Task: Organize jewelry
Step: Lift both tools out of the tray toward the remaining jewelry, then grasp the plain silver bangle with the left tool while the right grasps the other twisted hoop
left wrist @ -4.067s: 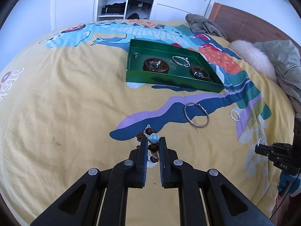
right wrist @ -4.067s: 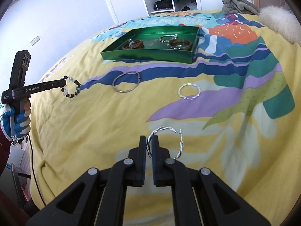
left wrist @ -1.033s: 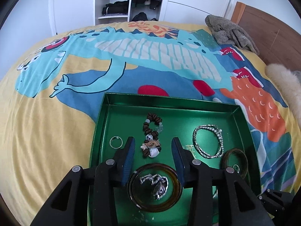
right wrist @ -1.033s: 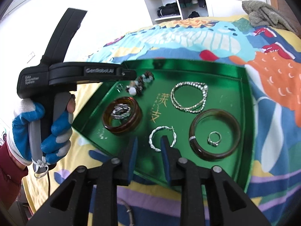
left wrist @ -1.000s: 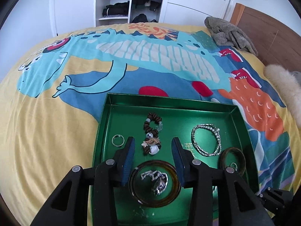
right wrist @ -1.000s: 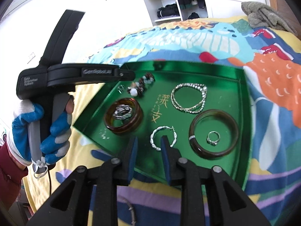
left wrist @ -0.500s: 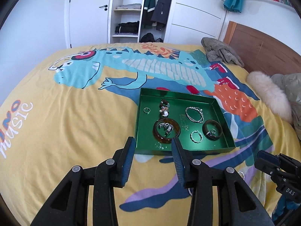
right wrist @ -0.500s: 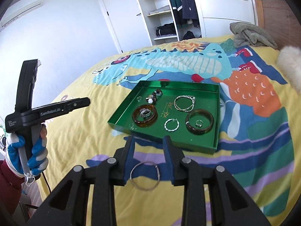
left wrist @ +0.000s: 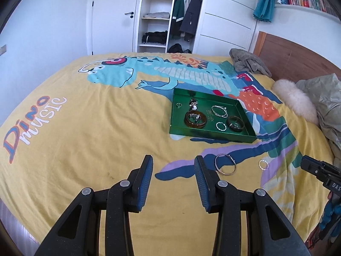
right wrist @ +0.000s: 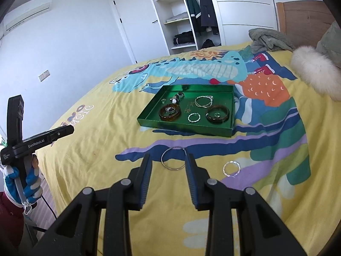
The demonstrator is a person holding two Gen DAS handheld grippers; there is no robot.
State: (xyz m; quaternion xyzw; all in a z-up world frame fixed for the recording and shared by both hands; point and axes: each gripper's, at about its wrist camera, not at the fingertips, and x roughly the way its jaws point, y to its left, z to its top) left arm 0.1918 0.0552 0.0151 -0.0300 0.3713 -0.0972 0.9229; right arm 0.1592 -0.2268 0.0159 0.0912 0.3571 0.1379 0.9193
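Both tongs, left (left wrist: 173, 166) and right (right wrist: 168, 164), gape empty over the dinosaur bedspread (left wrist: 85, 128); tray (left wrist: 210, 132) at one o'clock, wardrobe (left wrist: 170, 15) at twelve.

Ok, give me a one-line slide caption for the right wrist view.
Open right gripper hovers before a thin silver bangle and twisted ring left outside the green tray.

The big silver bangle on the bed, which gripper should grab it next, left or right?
Probably the right gripper. The big silver bangle lies straight ahead between its open fingers. From the left gripper, also open and empty, the bangle sits off to its right side.
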